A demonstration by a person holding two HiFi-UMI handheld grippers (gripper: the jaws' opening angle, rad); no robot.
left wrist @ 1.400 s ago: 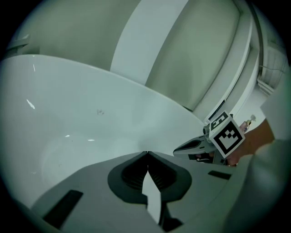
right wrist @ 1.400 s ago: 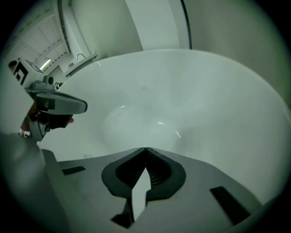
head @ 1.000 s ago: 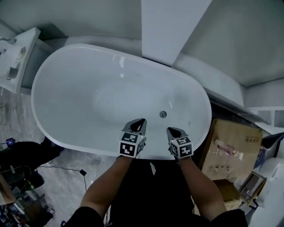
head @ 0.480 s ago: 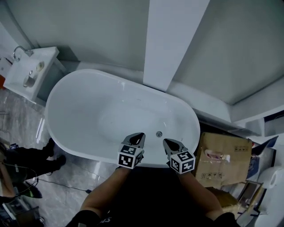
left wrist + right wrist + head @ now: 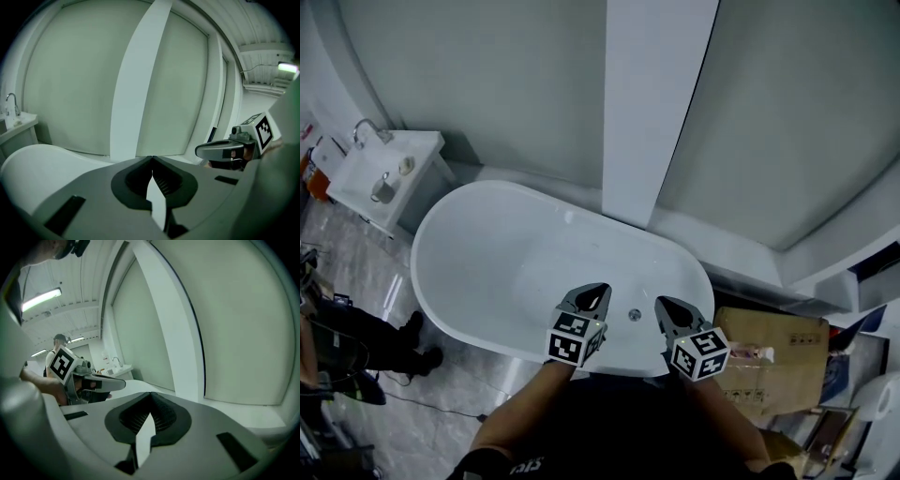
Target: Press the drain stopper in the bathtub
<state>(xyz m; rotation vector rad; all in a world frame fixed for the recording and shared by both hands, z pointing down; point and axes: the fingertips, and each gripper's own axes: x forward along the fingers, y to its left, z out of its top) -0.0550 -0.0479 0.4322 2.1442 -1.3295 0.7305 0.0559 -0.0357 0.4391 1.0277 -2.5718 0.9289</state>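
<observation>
Head view shows the drain stopper (image 5: 634, 315) as a small round disc on the floor of the bathtub (image 5: 478, 272), toward the tub's near right end. From there it sits in the gap between your two gripper noses and looks well below them, though the depth is hard to judge.

Your left gripper (image 5: 596, 292) has its jaws closed tip to tip with nothing between them, and so does your right gripper (image 5: 666, 307). Both hang over the near rim. The two gripper views look out level at the wall (image 5: 70, 93) behind the tub, so neither nose is aimed at the stopper yet.

Keep the jaws shut, since the closed tips probably make the firmest blunt point for pressing. Either gripper looks about equally placed, so pick one and hold the other aside, clear of the rim. Tilt the chosen nose steeply down until the stopper comes into that gripper's own view, then lower it straight onto the middle of the disc. An off-centre push would likely rock the stopper or skid the tips onto the enamel. Press squarely along the stopper's axis and lift off cleanly.
</observation>
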